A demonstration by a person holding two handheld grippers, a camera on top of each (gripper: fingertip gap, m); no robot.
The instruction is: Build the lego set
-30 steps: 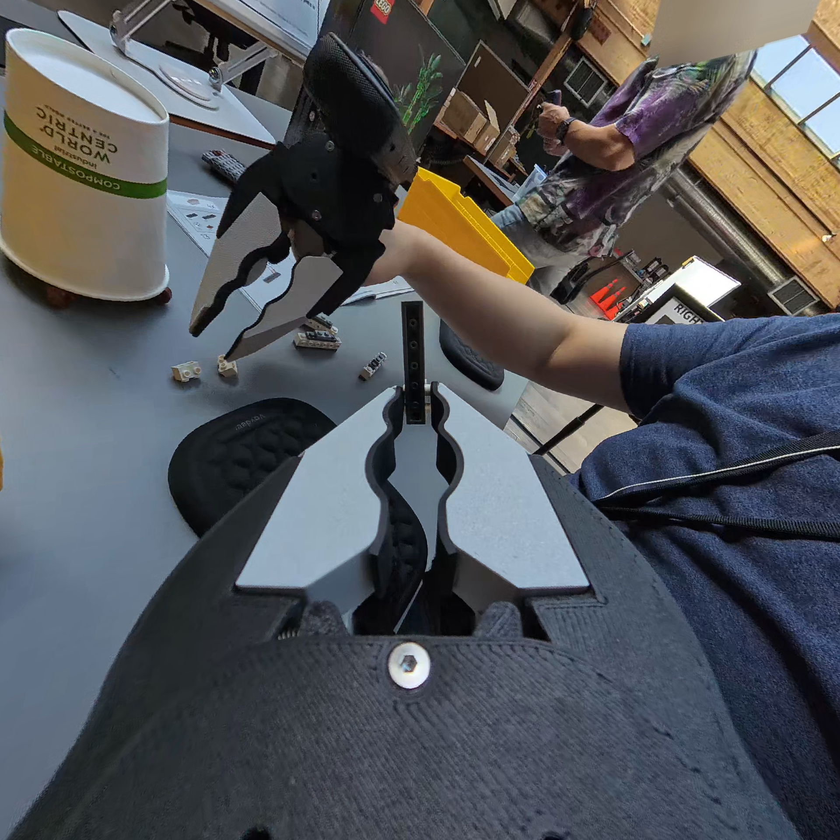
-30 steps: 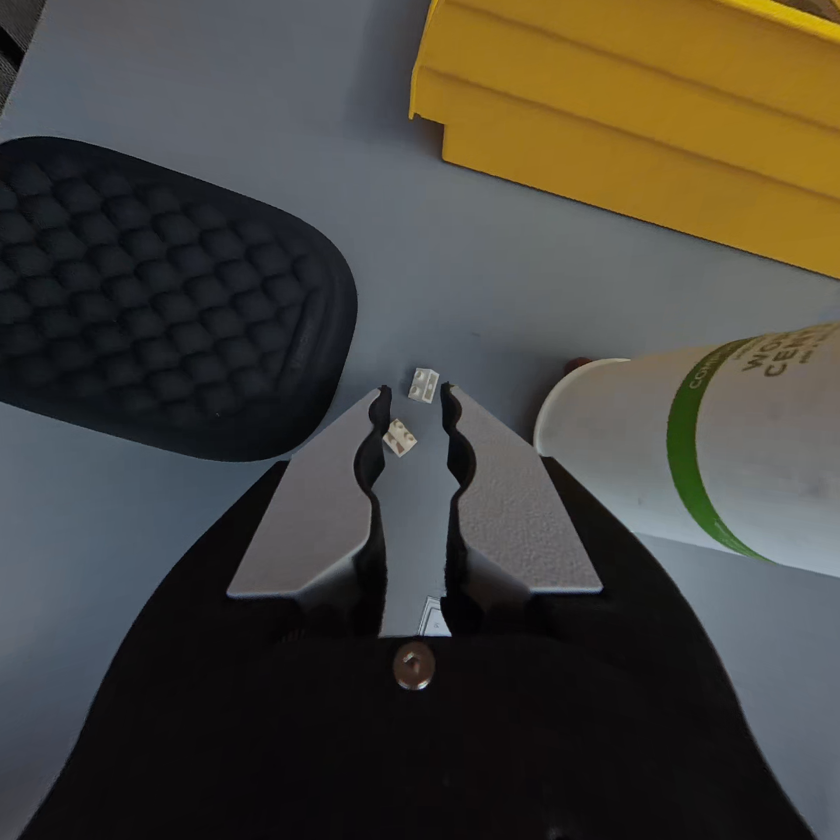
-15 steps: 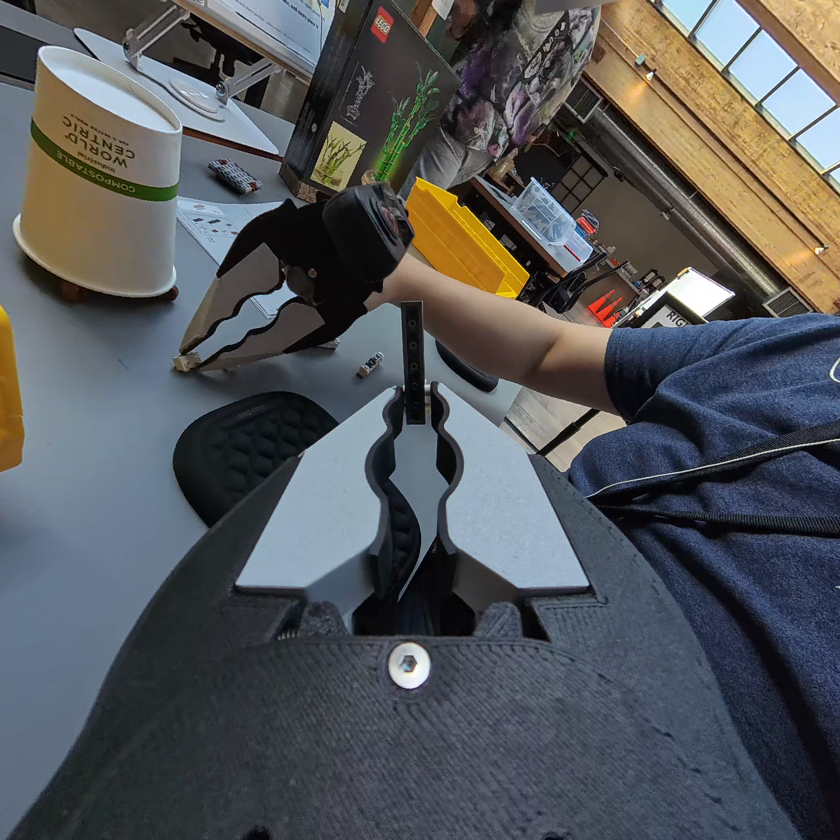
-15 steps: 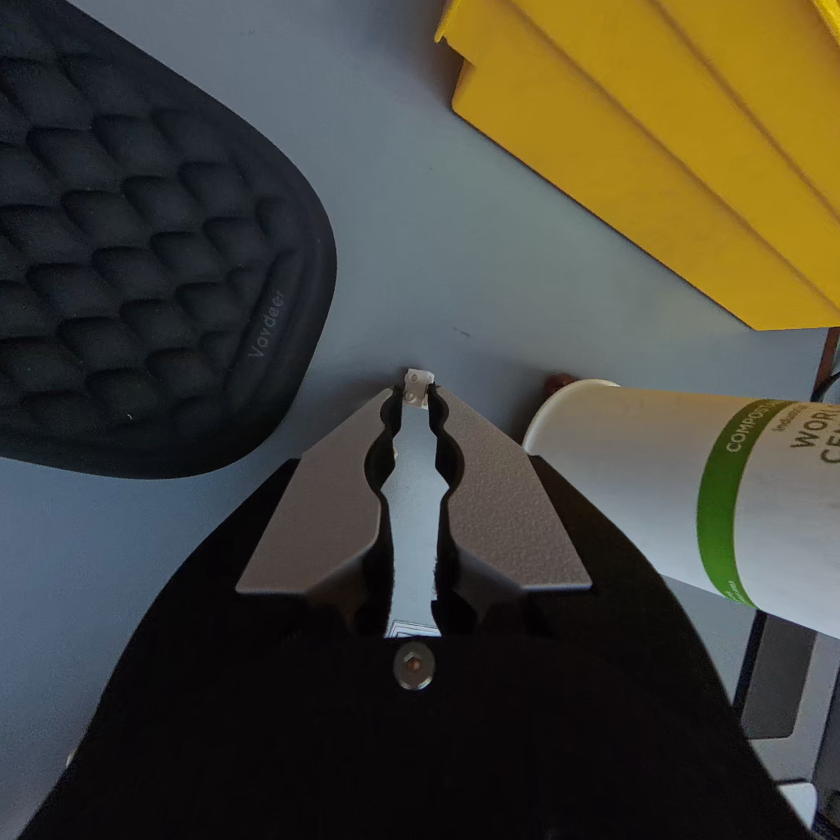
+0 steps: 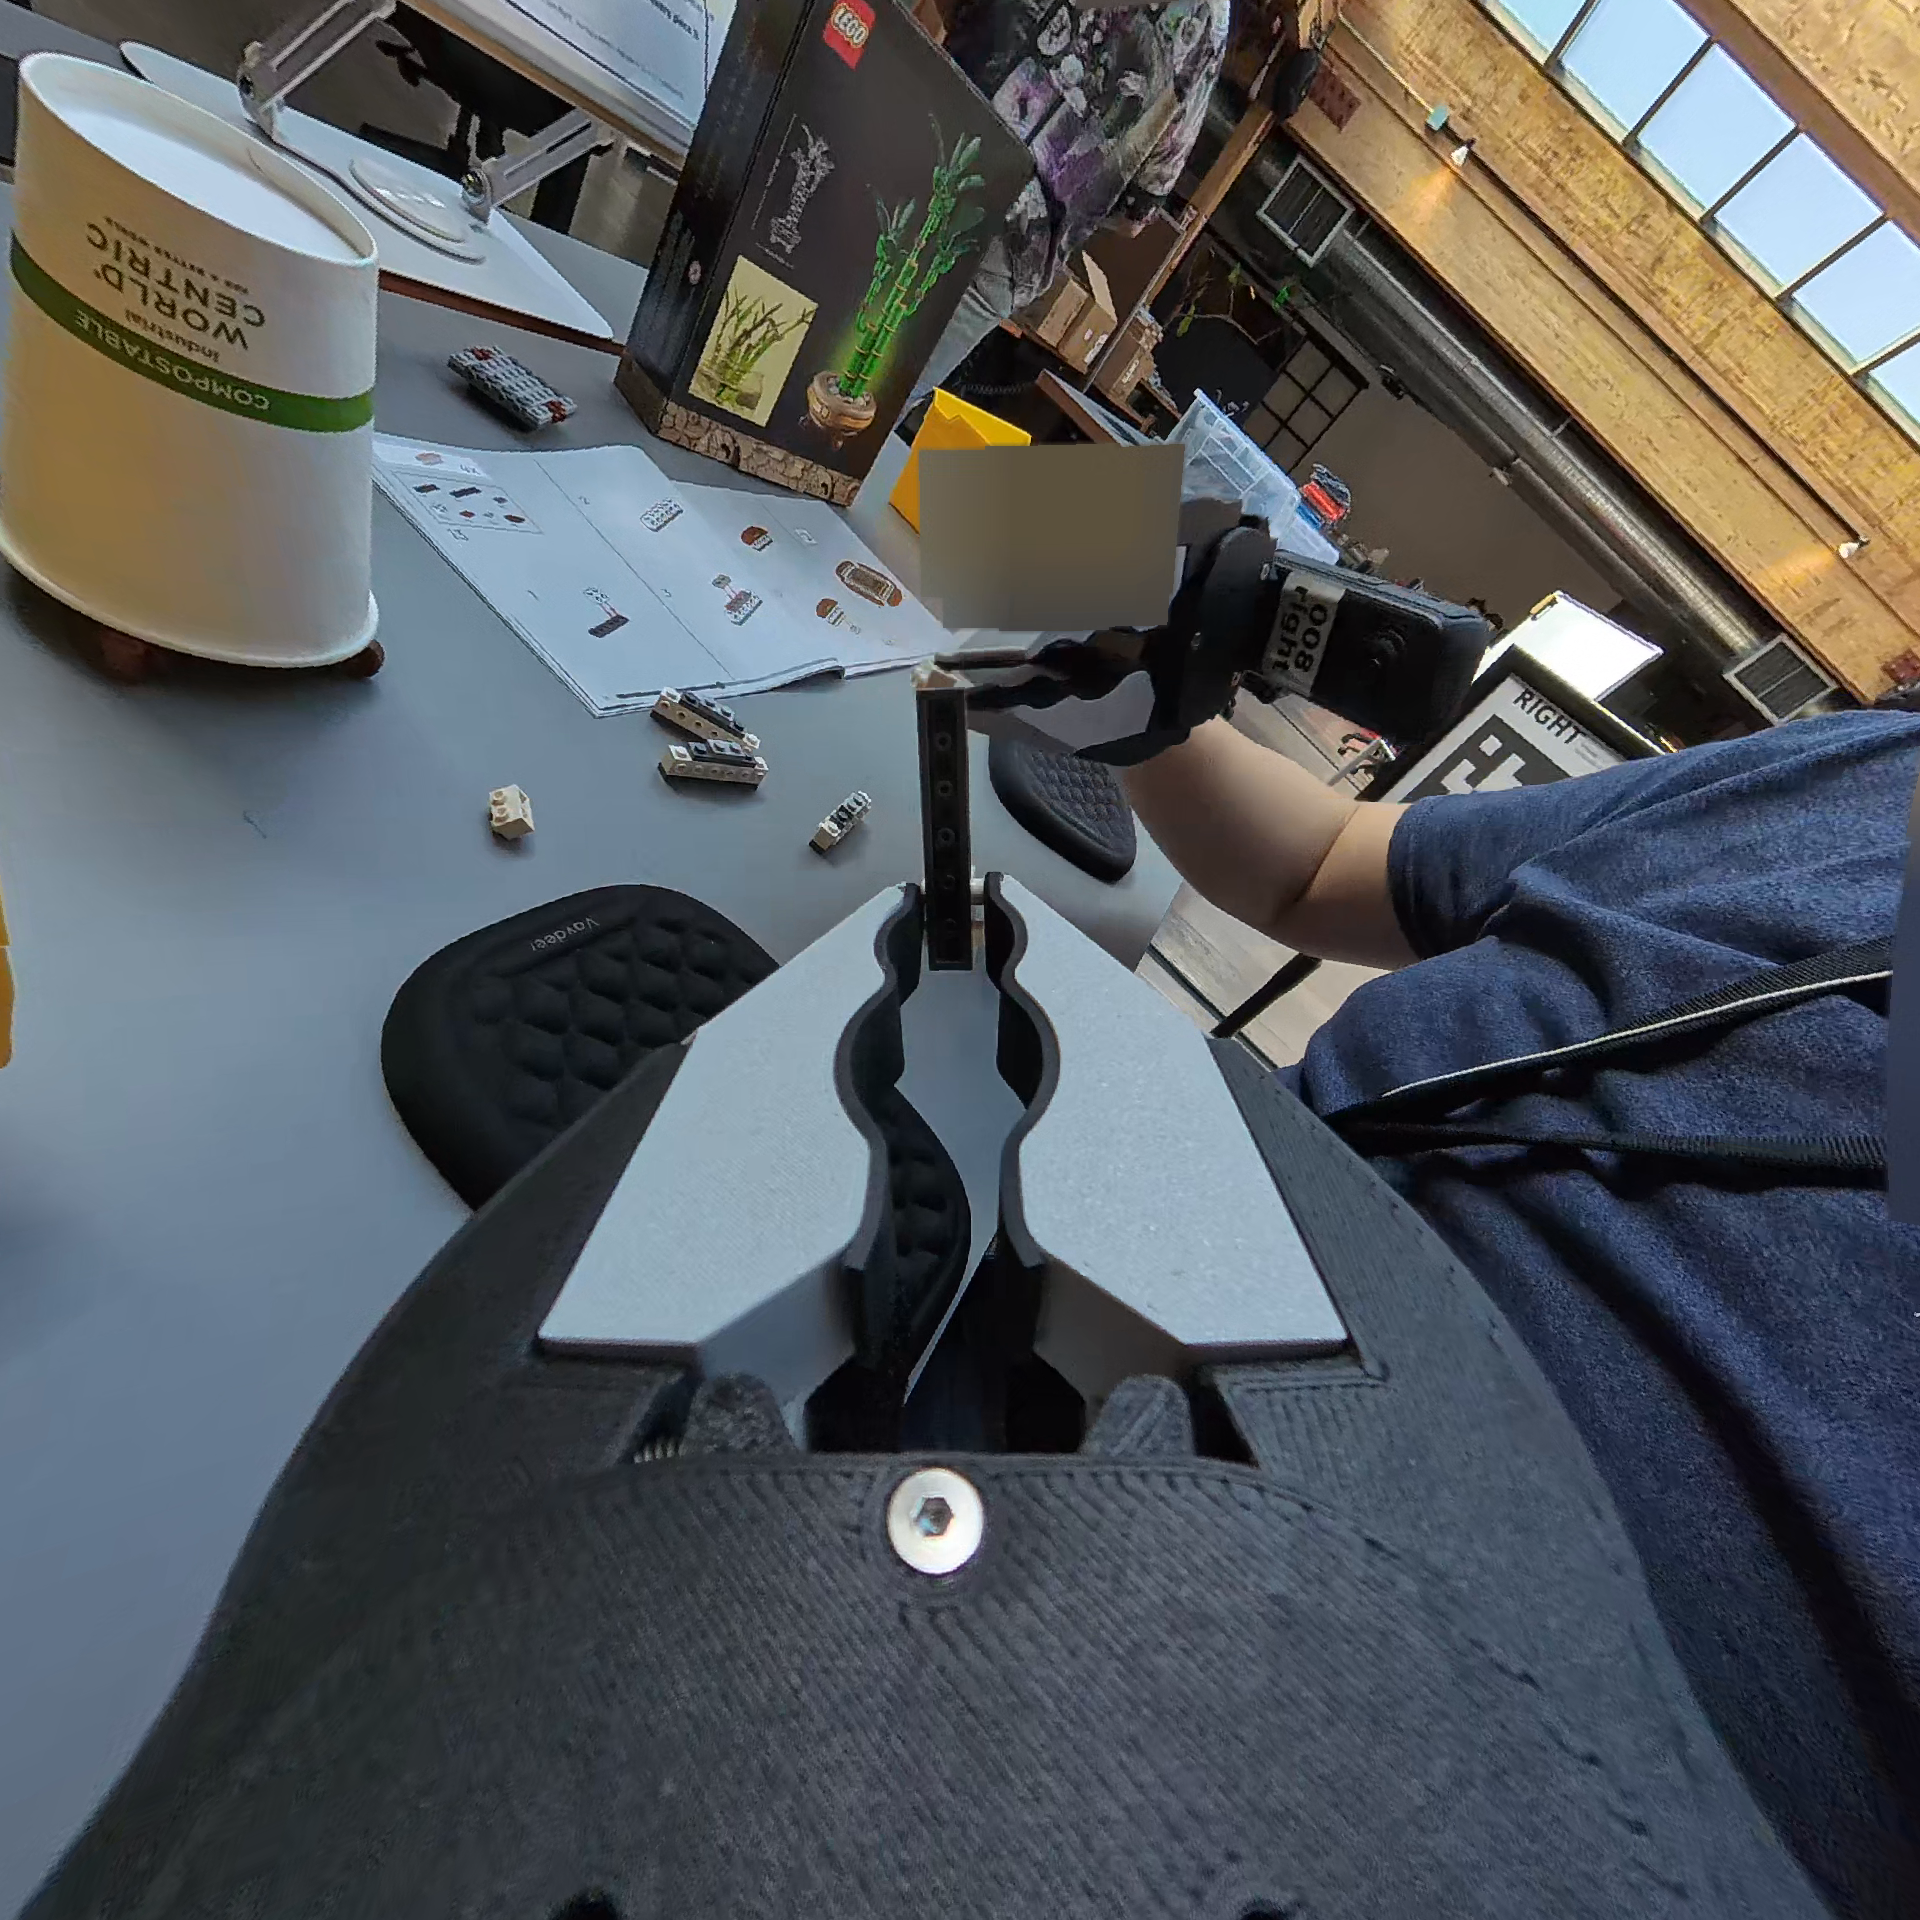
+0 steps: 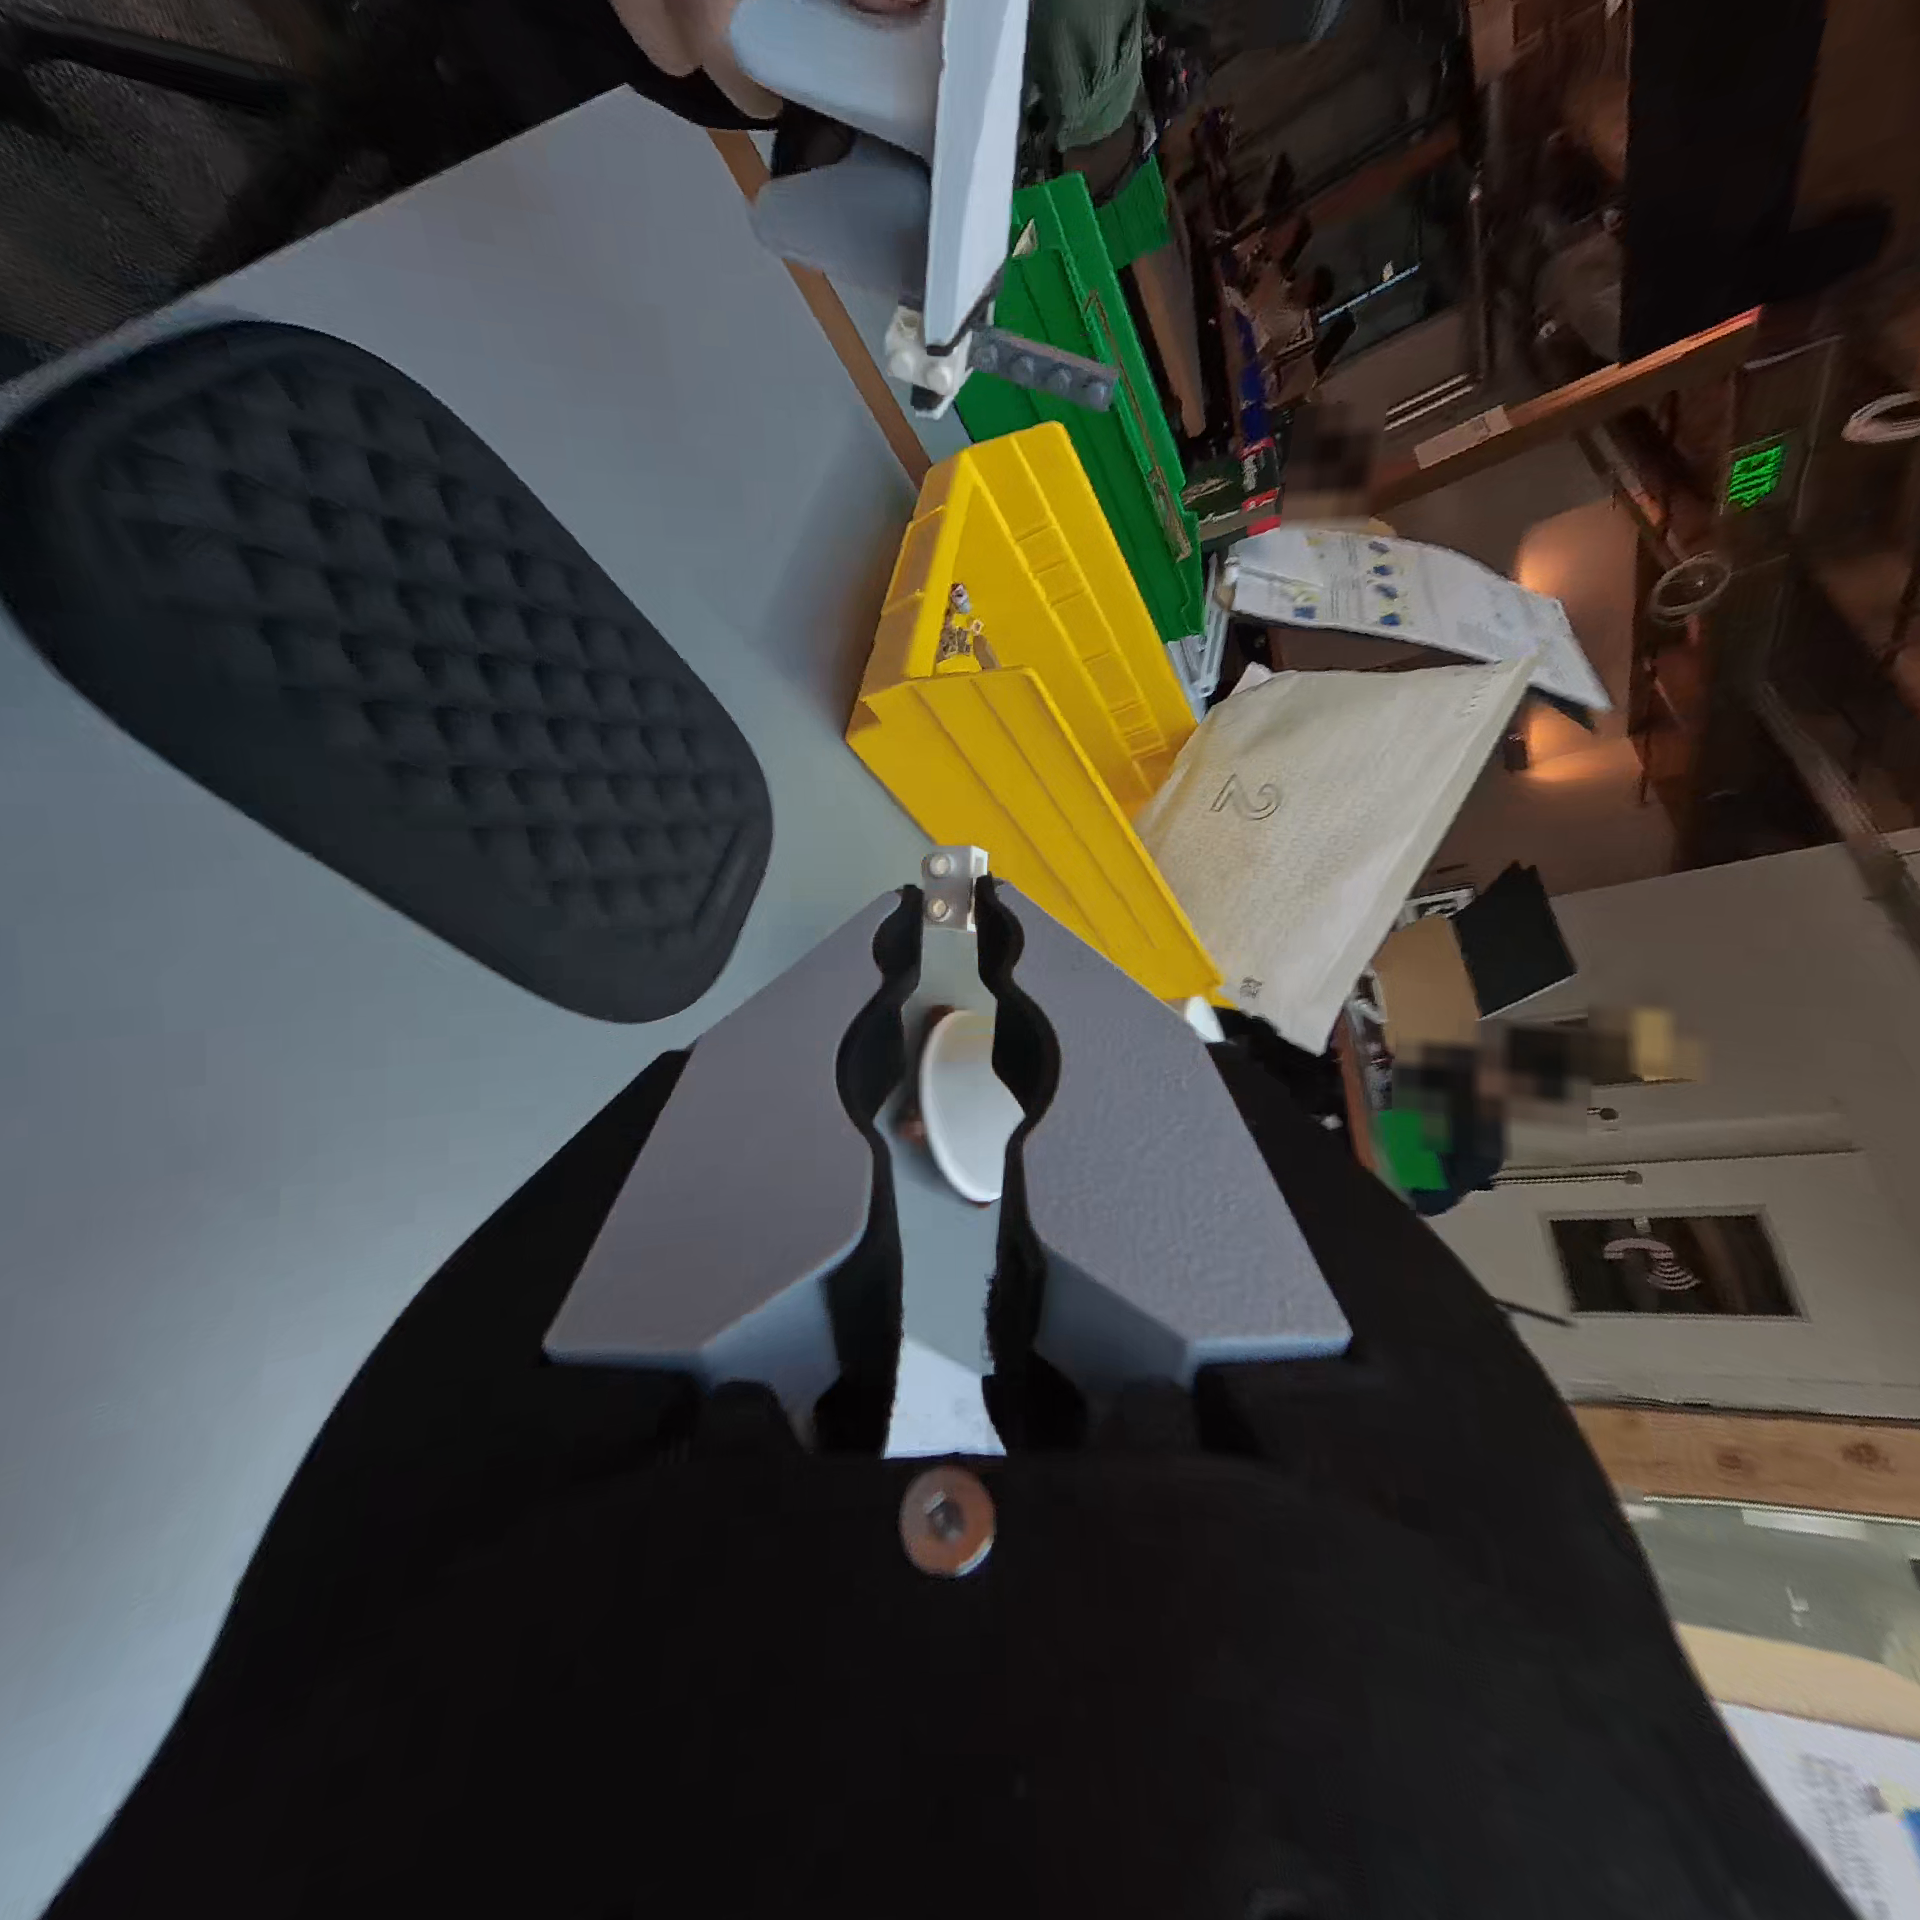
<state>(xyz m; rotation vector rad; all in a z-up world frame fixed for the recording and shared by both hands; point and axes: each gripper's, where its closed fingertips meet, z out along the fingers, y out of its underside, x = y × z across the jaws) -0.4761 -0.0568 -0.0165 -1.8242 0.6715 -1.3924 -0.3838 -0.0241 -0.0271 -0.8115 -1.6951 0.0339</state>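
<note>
Grey table (image 5: 208, 935); both hand-held grippers clamp lego pcs, mid-air.

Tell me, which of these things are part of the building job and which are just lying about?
In use: black plate clamped in left gripper; small white brick clamped in right gripper; instruction booklet; loose bricks.

Lying about: paper cup, black pad, yellow bin, set's box.
</note>
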